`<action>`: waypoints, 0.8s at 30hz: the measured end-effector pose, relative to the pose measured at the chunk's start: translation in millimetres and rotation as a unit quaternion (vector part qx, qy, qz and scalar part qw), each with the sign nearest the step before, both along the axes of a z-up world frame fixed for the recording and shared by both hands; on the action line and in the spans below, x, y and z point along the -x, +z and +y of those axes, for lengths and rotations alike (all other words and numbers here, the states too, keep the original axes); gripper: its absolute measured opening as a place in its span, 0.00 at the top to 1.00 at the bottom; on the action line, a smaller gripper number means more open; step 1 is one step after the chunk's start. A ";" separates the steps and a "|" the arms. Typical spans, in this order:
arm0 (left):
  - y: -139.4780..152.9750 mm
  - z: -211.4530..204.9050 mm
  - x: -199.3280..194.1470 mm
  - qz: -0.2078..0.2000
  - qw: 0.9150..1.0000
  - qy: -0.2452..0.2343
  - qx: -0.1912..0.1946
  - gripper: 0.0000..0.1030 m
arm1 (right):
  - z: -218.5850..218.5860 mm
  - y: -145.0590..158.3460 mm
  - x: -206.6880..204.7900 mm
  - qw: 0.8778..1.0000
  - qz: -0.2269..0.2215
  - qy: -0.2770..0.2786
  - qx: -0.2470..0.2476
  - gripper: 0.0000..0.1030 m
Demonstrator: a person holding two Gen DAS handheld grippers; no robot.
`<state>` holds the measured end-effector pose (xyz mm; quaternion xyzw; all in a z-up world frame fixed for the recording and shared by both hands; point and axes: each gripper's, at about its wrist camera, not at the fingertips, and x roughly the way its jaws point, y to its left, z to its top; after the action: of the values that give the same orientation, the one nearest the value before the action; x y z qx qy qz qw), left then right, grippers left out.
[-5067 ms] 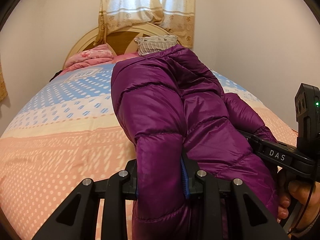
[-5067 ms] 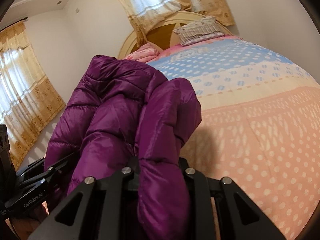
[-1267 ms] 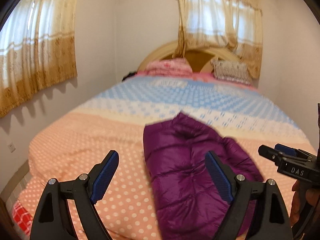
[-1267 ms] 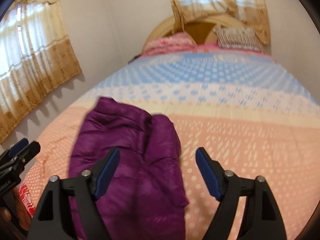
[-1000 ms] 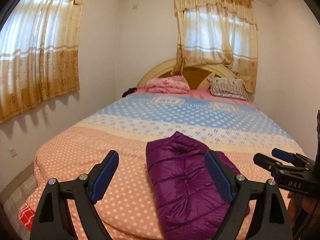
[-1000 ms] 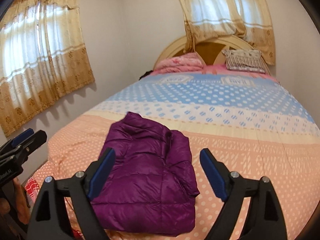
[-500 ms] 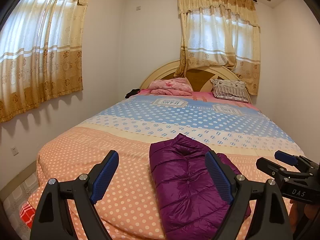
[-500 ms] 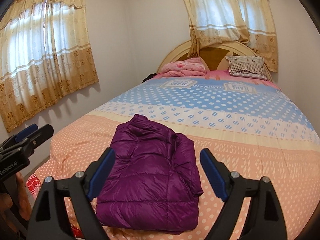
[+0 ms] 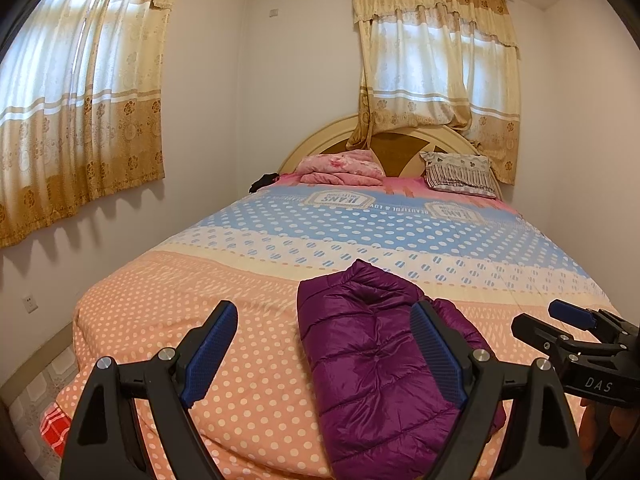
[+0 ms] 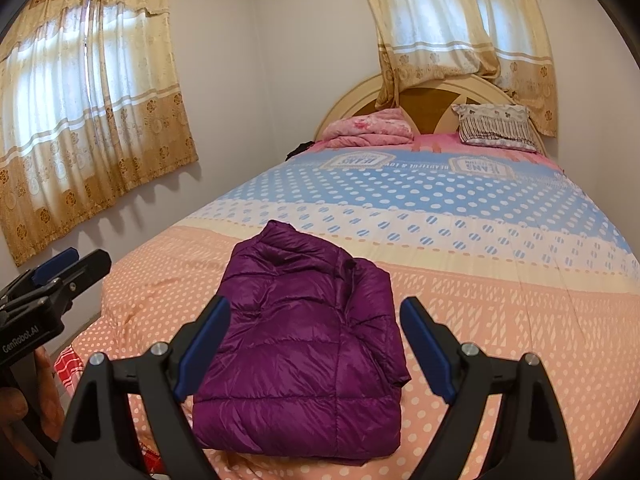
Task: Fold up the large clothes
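Folding looks finished: purple puffer jacket (image 10: 308, 344) lying as a compact bundle at the near edge of the bed (image 10: 500, 280), left of centre. Left gripper (image 9: 324, 356) and right gripper (image 10: 316, 350) held clear above it, jaws wide apart and empty. Next, probably only a tidy-up press or nothing. Polka-dot quilt; curtained windows (image 9: 80, 112), pillows (image 9: 458, 176) by the far headboard.

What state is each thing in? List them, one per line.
purple puffer jacket: folded into a compact bundle, lying on the bedspread near the foot.
left gripper: open, empty.
right gripper: open, empty.
curtains: drawn shut.
pink blanket: folded, by the headboard.
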<state>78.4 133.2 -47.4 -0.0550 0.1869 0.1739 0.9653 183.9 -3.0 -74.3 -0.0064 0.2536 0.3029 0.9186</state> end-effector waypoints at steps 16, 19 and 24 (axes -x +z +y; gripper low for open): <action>-1.5 2.5 -1.9 0.006 1.000 0.001 -0.002 0.14 | -2.4 -2.6 0.1 1.000 0.002 0.000 0.000 0.14; -1.6 2.6 -2.2 0.008 1.000 0.001 -0.002 0.14 | -2.3 -2.6 0.1 1.000 0.003 0.001 -0.001 0.14; -2.2 2.4 -2.8 0.009 1.000 0.002 -0.002 0.14 | -3.7 -4.3 0.6 1.000 0.005 0.001 -0.001 0.14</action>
<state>81.2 135.6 -49.6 -0.0520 0.1955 0.1766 0.9633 183.3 -6.6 -78.6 -0.0044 0.2582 0.3037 0.9171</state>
